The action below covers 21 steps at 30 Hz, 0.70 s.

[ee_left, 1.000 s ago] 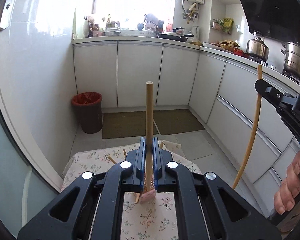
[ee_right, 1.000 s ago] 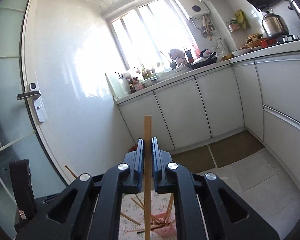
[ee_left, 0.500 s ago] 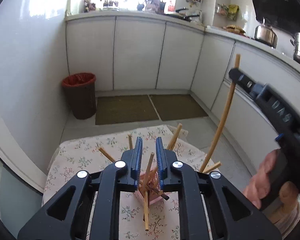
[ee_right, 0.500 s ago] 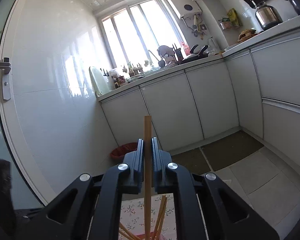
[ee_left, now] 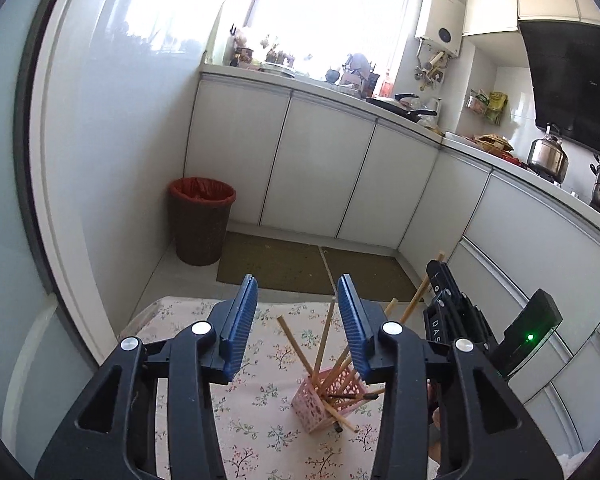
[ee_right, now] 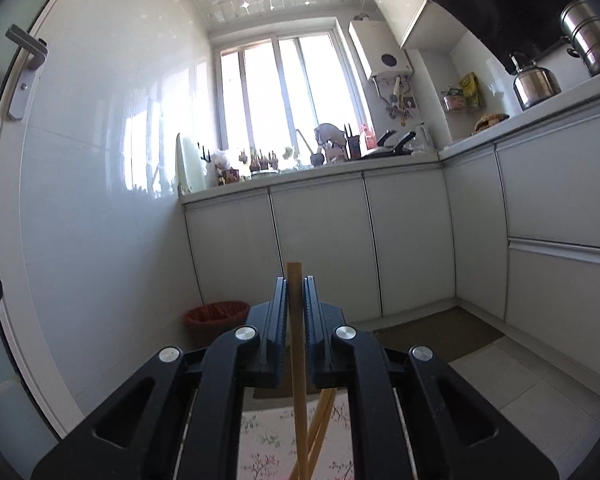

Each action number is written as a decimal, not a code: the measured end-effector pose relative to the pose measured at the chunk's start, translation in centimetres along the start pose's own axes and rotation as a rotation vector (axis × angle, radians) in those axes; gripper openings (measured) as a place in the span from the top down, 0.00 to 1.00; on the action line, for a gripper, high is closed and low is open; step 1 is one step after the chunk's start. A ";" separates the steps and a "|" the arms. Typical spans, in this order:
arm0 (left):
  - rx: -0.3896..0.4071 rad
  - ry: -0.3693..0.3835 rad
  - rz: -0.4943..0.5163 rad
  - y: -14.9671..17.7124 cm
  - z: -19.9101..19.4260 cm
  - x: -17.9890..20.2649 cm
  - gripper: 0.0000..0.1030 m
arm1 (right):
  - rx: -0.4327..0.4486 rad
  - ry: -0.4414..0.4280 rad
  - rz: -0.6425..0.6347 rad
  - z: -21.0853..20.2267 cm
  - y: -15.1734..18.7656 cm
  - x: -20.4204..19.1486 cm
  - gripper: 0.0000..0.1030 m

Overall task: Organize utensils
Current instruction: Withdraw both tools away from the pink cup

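A bench (ee_left: 188, 320) under a floral cloth (ee_left: 260, 420) fills the near part of the left wrist view. On it, right of centre, stands a small pink lattice holder (ee_left: 318, 404), tilted, with several wooden chopsticks (ee_left: 325, 334) fanning out of its top at different angles and one lying across its near rim.

The left claw (ee_left: 298, 320) hangs above the bench with its blue-padded jaws spread wide, gripping nothing; the holder sits below and just to the right of the gap between them. The right claw (ee_right: 296, 320) is pinched narrow on a single wooden chopstick (ee_right: 298, 360), which runs nearly upright between its jaws, top end poking just past the tips. In the left wrist view that claw (ee_left: 440, 280) sits just right of the holder, its chopstick slanting down toward the holder.
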<state>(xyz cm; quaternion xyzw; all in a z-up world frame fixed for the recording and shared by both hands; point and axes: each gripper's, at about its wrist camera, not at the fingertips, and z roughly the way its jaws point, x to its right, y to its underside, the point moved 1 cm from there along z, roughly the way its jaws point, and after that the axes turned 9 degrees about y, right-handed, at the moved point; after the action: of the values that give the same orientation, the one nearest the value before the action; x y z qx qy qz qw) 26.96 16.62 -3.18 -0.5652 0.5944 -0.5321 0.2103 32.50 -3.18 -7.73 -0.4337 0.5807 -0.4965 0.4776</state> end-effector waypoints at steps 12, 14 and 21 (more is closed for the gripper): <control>0.118 0.011 -0.029 -1.2 -5.1 3.9 0.31 | 0.044 0.035 0.036 -10.3 -12.4 3.3 0.19; 0.142 -0.023 -0.011 -1.1 -6.1 5.6 0.20 | -0.001 0.078 0.009 -11.9 -12.9 3.8 0.13; 0.159 -0.196 0.060 2.0 -9.4 11.4 0.07 | -0.120 0.228 -0.067 -17.6 -12.6 6.2 0.06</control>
<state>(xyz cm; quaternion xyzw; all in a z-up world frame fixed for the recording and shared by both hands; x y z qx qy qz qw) 14.96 9.68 2.32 -0.5779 0.5434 -0.5132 0.3276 14.51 -8.08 4.85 -0.4213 0.6451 -0.5226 0.3651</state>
